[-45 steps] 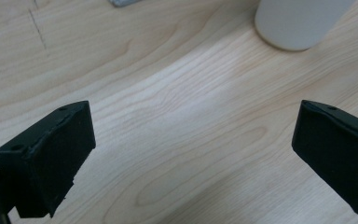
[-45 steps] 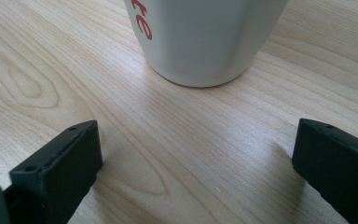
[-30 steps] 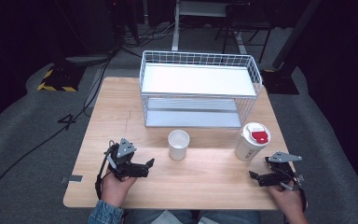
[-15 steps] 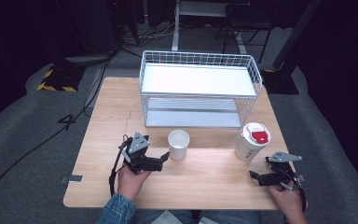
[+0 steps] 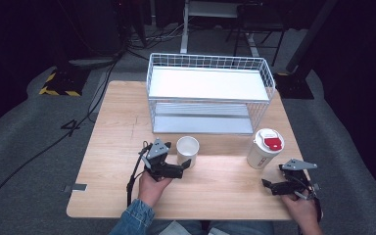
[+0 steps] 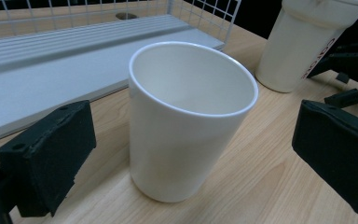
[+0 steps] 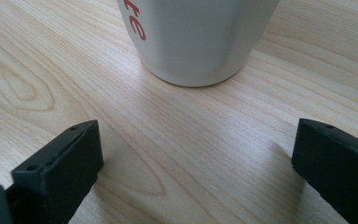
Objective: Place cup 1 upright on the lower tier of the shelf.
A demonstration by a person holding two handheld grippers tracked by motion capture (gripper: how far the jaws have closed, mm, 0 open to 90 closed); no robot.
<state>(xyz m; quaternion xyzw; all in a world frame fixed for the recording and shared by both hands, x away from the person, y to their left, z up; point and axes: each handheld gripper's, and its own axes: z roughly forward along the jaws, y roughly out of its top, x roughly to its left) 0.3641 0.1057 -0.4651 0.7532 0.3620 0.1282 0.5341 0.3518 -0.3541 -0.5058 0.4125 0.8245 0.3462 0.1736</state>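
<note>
Table (image 5: 107, 161): one, carrying everything.
Wire rack (image 5: 210, 93): one, at the far edge.
Lidded cup (image 5: 265, 148): one, near the right edge.
White cup (image 5: 187, 149): one, mid-table, being approached.
Left gripper (image 5: 185, 164): jaws wide, cup between, untouched.
Right gripper (image 5: 269, 185): jaws wide, nothing held.
Next: closing squarely on the cup wall is judged necessary.

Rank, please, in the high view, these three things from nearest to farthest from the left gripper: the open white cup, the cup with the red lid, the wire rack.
1. Open white cup: right at the tips of the left gripper.
2. Wire rack: behind the cup, toward the far edge.
3. Cup with the red lid: far across on the right, near the right gripper.
</note>
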